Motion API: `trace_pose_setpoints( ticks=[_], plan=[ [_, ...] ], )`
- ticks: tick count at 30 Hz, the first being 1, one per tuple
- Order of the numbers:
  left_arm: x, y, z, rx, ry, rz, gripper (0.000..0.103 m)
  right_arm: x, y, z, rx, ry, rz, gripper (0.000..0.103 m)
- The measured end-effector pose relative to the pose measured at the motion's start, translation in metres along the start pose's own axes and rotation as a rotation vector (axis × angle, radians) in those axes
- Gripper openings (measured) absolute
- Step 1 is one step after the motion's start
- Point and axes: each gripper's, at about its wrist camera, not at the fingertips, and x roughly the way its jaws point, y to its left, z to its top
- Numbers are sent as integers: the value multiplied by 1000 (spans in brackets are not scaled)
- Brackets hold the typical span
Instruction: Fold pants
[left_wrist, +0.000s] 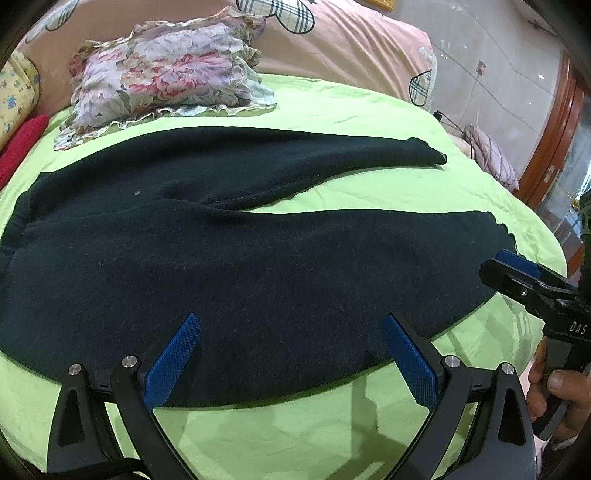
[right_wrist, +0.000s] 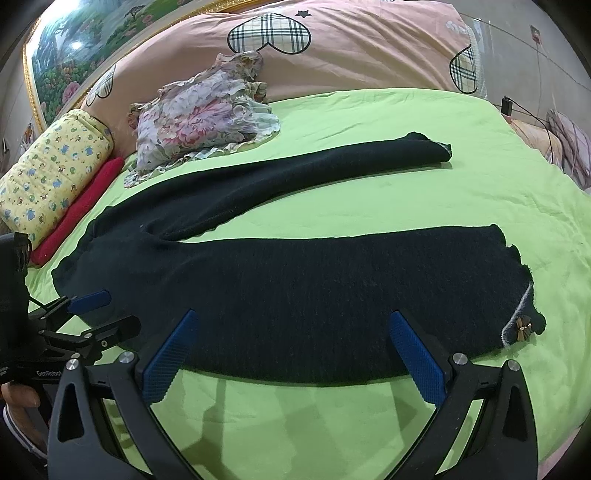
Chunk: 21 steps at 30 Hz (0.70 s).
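Dark navy knitted wool pants (left_wrist: 258, 266) (right_wrist: 314, 291), spread flat and unfolded on the lime-green bed sheet (left_wrist: 295, 435) (right_wrist: 369, 199), waistband to the left, both legs stretched rightward and splayed apart, small bow ornament on the nearer hem (right_wrist: 522, 326)

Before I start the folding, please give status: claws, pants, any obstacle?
Left claw open, right claw open, both empty at near leg. Dark pants flat on green sheet, legs spread. Floral garment behind far leg, apart.
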Motion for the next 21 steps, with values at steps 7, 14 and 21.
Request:
trace_pose_setpoints(
  ticks=[7, 14, 21],
  plan=[
    [0, -3, 15, 37, -11, -18, 100, 3, -8, 11, 15, -1, -9, 103],
    [8, 1, 49, 93, -28, -14, 100, 10, -34, 42, 62, -14, -51, 103],
    [27, 2, 91, 154, -21, -24, 100, 23, -60, 80, 109, -19, -73, 103]
  ],
)
